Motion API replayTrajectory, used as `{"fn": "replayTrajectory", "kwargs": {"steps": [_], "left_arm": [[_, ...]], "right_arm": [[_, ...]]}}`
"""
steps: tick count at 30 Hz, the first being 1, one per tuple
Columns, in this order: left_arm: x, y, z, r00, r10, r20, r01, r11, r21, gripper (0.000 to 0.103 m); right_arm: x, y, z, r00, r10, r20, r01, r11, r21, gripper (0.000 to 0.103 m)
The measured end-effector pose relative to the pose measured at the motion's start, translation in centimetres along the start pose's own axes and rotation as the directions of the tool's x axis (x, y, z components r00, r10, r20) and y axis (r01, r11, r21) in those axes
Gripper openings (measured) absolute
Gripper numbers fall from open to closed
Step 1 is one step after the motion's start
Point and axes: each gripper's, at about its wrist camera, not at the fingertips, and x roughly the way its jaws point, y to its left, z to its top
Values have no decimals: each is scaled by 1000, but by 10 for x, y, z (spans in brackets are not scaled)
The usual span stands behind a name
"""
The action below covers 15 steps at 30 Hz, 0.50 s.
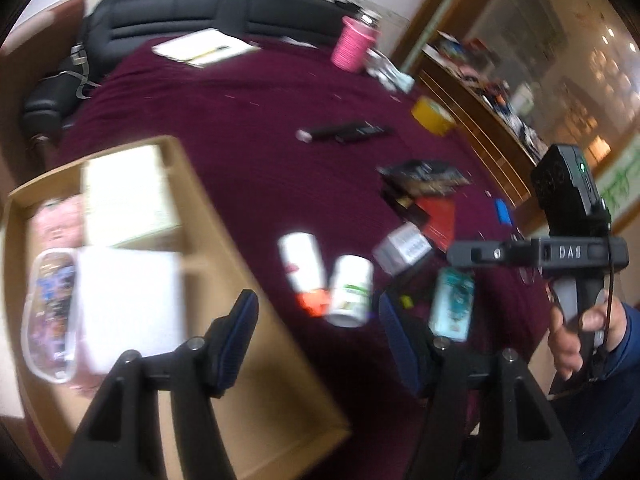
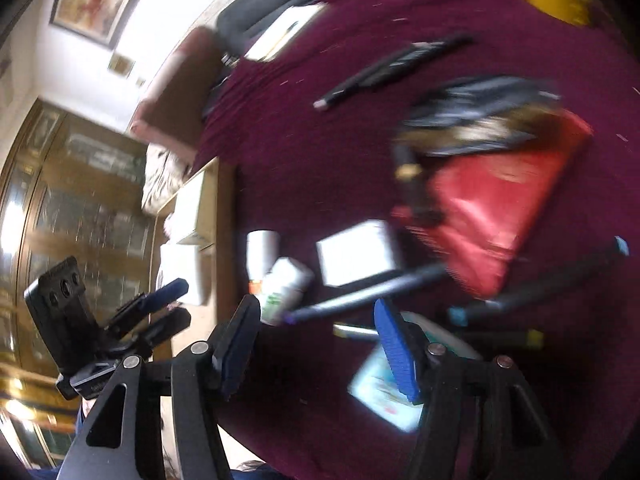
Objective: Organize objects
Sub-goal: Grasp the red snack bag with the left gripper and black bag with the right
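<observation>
Blur smears both views, but the layout reads. The left gripper hangs over the maroon tablecloth with its blue-padded fingers spread wide and nothing between them, 1 finger over the near right wall of the shallow brown cardboard tray. Inside that tray lie a cream box, a white box and a clear plastic pouch with colourful contents, packed toward its left side; bare cardboard shows along the near right.

Just beyond the tray's right edge, a white tube with a red cap and a white bottle with a green label lie touching each other on the cloth. A small grey-white carton sits just right of them, a teal-printed packet nearer the camera.

The right gripper is released too, fingers well apart, hovering over dark cloth with the packet under its right finger. A red glossy pouch lies beyond, dark pens crossing in front of it.

Open cloth stretches across the table's middle. Far side: 1 pink ribbed cup, 1 yellow tape roll, a white notepad.
</observation>
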Motion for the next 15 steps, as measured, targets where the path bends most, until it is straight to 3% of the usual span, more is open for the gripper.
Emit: {"fn": "replayTrajectory", "kwargs": {"steps": [9,13,15], "left_arm": [[34,-56,6,998,-14,-63,18,998,62,62],[34,-74,3,998,-10,-65,16,996,85,62],[30,-79,-1,998,-10,-63,16,996,86,62]], "right_arm": [[-56,-60,21,993,-45,109,36,996,85,66],[-69,-42,61,983,-111,148,123,990,-72,74],[-65,-25,88,981,-136,140,166,959,-229,87]]}}
